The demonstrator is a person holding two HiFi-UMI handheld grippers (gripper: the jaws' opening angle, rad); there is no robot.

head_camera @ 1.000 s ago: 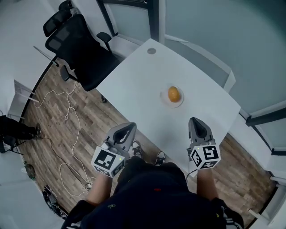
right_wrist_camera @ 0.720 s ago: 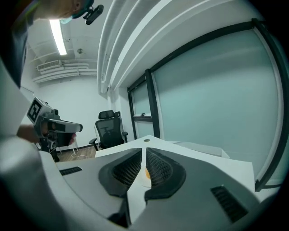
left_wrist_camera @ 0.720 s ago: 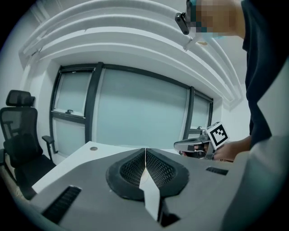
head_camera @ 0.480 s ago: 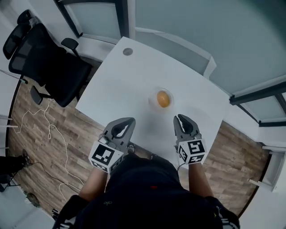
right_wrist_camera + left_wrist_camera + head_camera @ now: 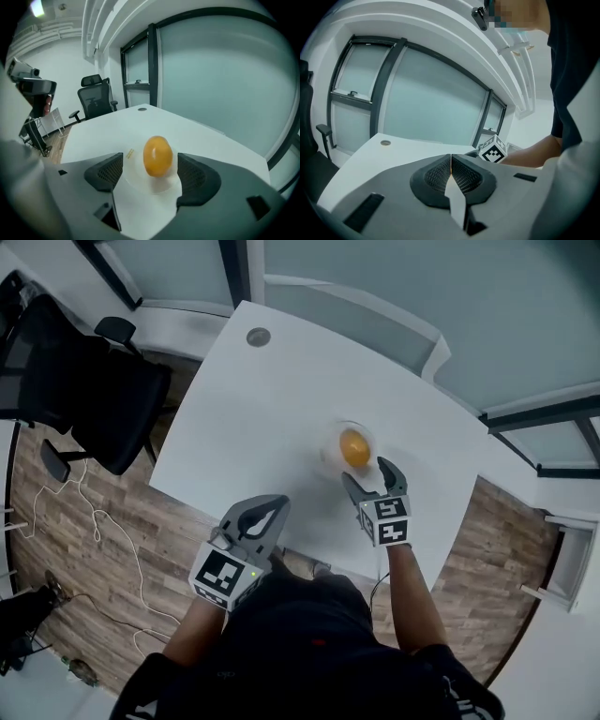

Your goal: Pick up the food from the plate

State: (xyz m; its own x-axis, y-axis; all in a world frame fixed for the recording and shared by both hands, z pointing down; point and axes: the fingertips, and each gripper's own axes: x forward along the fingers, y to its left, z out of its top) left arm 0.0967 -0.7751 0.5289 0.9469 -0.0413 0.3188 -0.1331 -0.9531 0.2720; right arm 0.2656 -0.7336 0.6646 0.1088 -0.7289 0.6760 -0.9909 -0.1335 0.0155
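An orange egg-shaped food item (image 5: 354, 446) (image 5: 157, 156) rests on a small clear plate (image 5: 335, 445) (image 5: 157, 184) on the white table (image 5: 272, 418). My right gripper (image 5: 367, 475) (image 5: 149, 172) hovers just short of the plate, its jaws opening wide; the food lies ahead of the pads (image 5: 104, 171), untouched, nothing gripped. My left gripper (image 5: 264, 517) (image 5: 451, 176) hangs at the table's near edge with its jaws pressed together and nothing in them.
A black office chair (image 5: 80, 390) (image 5: 95, 101) stands left of the table. A round cable grommet (image 5: 258, 337) (image 5: 385, 142) sits at the table's far corner. Glass walls close off the far side. Wooden floor with loose cables (image 5: 89, 521) lies to the left.
My right gripper moved forward to the plate and its jaws spread from shut to wide. The head view shifted. The left gripper stayed near the table edge.
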